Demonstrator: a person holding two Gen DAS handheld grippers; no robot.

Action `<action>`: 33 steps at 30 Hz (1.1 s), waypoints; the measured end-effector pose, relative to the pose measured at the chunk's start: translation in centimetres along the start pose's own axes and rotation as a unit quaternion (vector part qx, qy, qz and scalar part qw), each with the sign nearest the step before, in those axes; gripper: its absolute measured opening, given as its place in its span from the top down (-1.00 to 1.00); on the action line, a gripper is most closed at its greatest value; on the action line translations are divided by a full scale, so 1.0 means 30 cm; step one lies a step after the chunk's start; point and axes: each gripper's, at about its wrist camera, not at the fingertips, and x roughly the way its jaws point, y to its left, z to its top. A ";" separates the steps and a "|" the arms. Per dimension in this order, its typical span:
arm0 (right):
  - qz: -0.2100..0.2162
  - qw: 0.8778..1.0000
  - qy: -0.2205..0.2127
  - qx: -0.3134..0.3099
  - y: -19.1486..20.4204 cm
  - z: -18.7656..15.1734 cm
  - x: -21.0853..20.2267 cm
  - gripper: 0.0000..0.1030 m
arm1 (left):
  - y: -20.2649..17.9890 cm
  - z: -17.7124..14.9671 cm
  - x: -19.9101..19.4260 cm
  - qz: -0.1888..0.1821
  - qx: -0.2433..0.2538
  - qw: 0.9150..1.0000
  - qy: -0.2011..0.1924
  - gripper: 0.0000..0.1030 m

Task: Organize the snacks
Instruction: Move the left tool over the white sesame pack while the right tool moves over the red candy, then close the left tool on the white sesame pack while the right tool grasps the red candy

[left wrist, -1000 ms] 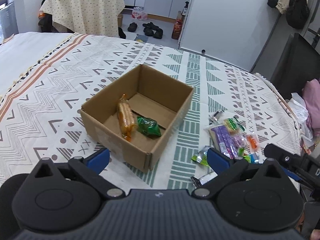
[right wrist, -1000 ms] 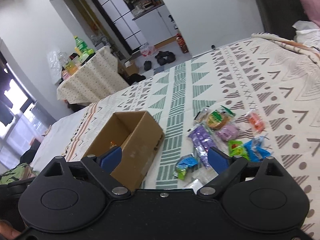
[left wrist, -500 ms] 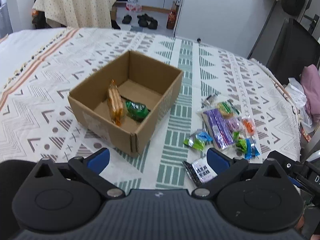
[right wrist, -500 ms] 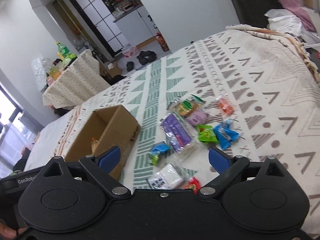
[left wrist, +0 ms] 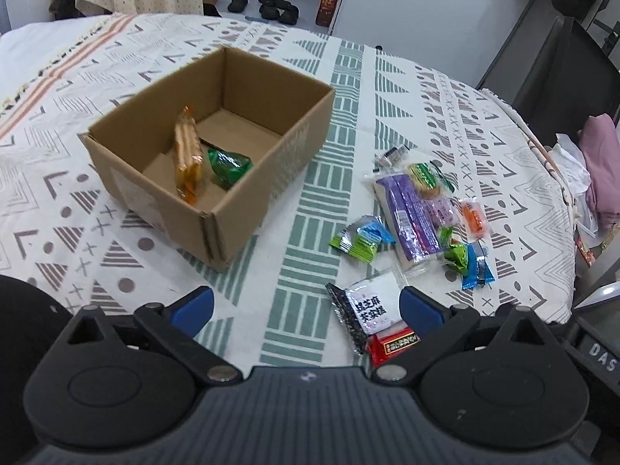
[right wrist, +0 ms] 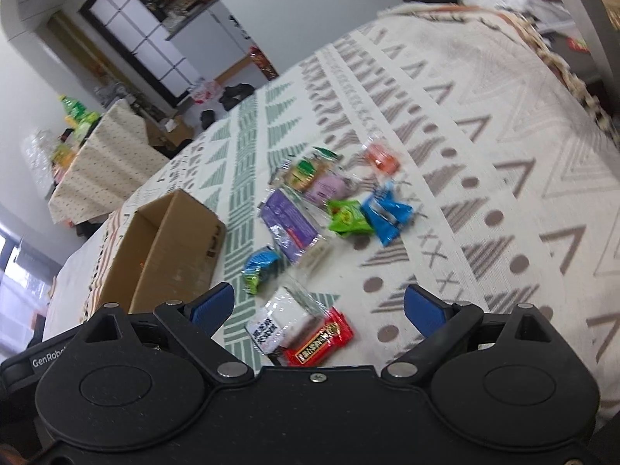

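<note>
An open cardboard box [left wrist: 248, 190] stands on the patterned cloth; it also shows in the right wrist view [right wrist: 174, 244]. Inside it lie an orange cracker pack [left wrist: 187, 155] and a green snack [left wrist: 228, 166]. Several loose snacks lie to its right: a purple pack [left wrist: 410, 217], a blue-green packet [left wrist: 360, 238], a white packet [left wrist: 372, 308] and a red bar [left wrist: 393, 345]. My left gripper [left wrist: 306, 306] is open and empty, near the table's front edge. My right gripper [right wrist: 317, 304] is open and empty, just above the white packet [right wrist: 279, 319] and red bar [right wrist: 319, 341].
The table [left wrist: 387, 89] drops off at the right, where a pink cloth [left wrist: 602, 162] and a dark chair [left wrist: 562, 73] stand. Beyond the far edge are shoes [left wrist: 279, 7], a bottle [left wrist: 325, 13] and a second covered table [right wrist: 104, 166].
Both grippers have tilted down and pulled back from the box, bringing the near white packet and red bar into view. Both stayed open and empty. The snacks have not moved.
</note>
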 end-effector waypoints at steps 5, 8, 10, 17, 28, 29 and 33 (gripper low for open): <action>0.003 0.999 0.033 0.043 -0.041 -0.013 0.053 -0.53 | -0.016 -0.012 0.057 -0.012 -0.007 1.000 0.012 -0.90; 0.012 0.996 0.054 0.070 -0.058 -0.026 0.090 -0.27 | -0.029 -0.018 0.098 -0.017 -0.007 1.000 0.024 -0.75; 0.017 0.994 0.068 0.082 -0.064 -0.034 0.116 -0.08 | -0.034 -0.022 0.125 -0.018 -0.010 0.999 0.032 -0.68; 0.022 0.989 0.099 0.103 -0.056 -0.049 0.208 0.30 | -0.046 -0.024 0.205 -0.025 -0.021 0.998 0.054 -0.50; 0.000 0.986 0.127 0.110 -0.042 -0.066 0.302 0.44 | -0.059 -0.010 0.291 -0.023 -0.025 0.997 0.074 -0.42; -0.003 0.986 0.127 0.108 -0.040 -0.069 0.307 0.46 | -0.060 -0.011 0.299 -0.021 -0.025 0.997 0.077 -0.42; -0.014 0.988 0.126 0.093 -0.031 -0.071 0.324 0.58 | -0.061 -0.019 0.330 -0.009 -0.023 0.996 0.083 -0.42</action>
